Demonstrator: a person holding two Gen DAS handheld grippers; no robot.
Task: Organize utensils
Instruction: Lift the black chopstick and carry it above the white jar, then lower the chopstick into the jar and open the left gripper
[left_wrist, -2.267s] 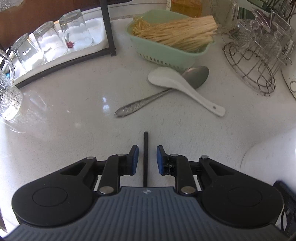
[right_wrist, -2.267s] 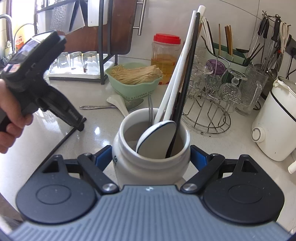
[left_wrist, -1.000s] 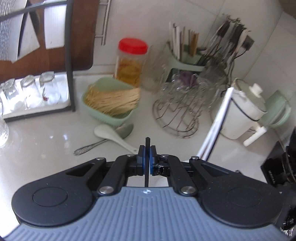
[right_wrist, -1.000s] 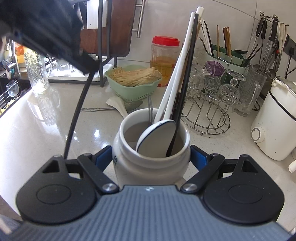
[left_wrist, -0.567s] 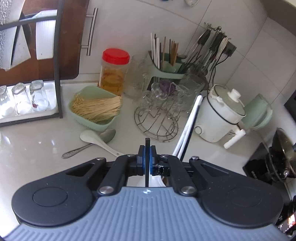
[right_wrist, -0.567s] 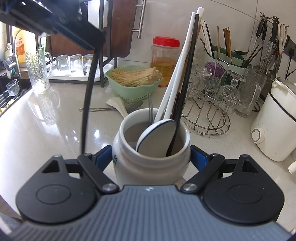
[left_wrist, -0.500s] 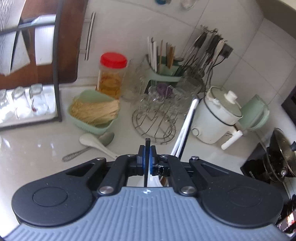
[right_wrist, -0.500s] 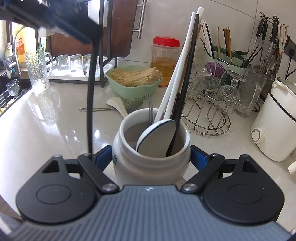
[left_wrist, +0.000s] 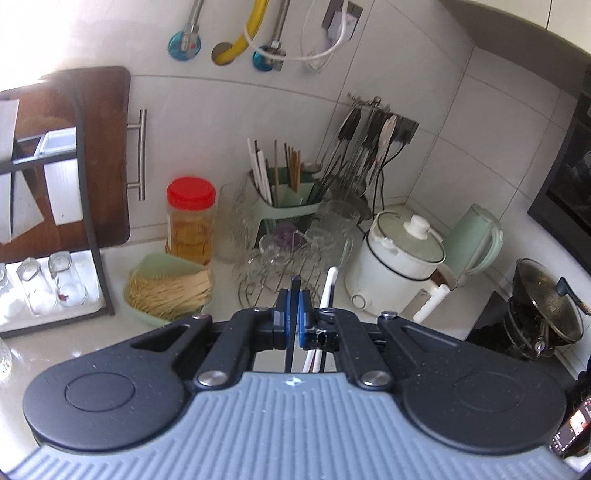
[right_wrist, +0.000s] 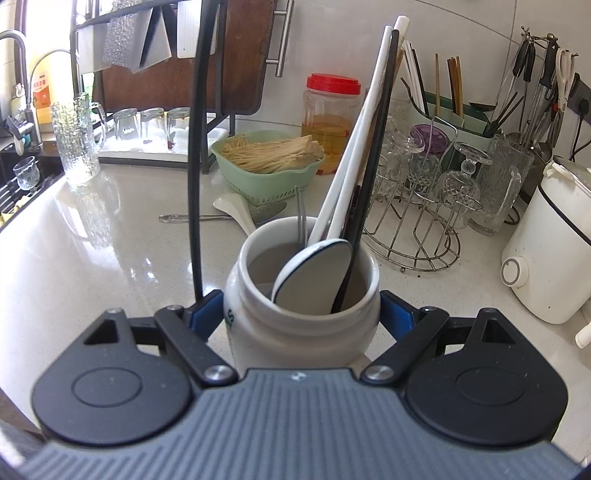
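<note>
My right gripper is shut on a white ceramic jar that stands on the counter and holds white chopsticks, a black chopstick and a round-bowled spoon. My left gripper is shut on a black chopstick, raised high. That chopstick hangs nearly upright in the right wrist view, its lower end just left of the jar. A white soup spoon and a metal spoon lie on the counter behind the jar.
A green basket of noodles, a red-lidded jar, a wire rack of glasses, a green utensil caddy and a white cooker line the back. Upturned glasses and a tall glass mug stand at the left.
My left gripper closed on the black chopstick, lifted it off the counter and carried it up and right to beside the jar. The right gripper and jar have not moved.
</note>
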